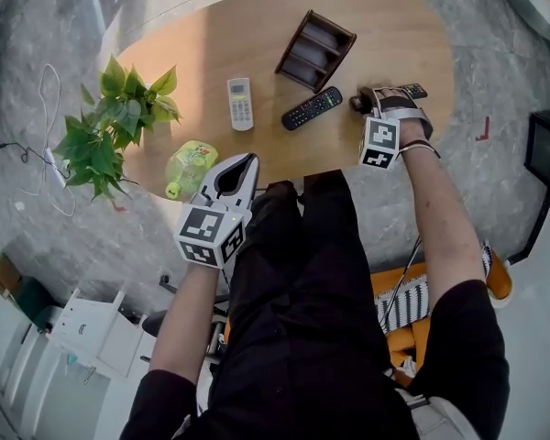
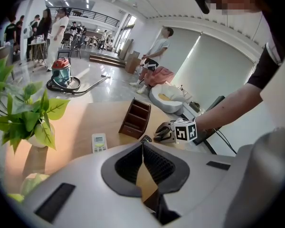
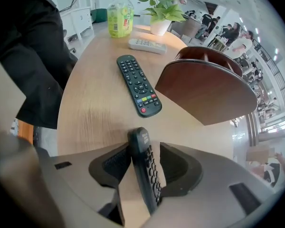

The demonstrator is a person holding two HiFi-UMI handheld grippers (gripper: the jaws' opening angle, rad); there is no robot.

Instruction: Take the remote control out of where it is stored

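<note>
– What are the grippers doing?
– The left gripper [image 2: 143,151] is hanging pinched together, empty. The right gripper [image 3: 144,145] is spreading its jaws around a black remote [image 3: 149,184], loose, out beside the holder [image 3: 206,91].
– How will it be handling?
– Probably light, stiff, slippery. Pinch its long sides.
– Counting?
– Three remotes: this one, a second black remote [image 3: 138,85] and a white remote [image 3: 147,45]. One holder, one bottle [image 3: 120,14], one plant [image 3: 159,3].
</note>
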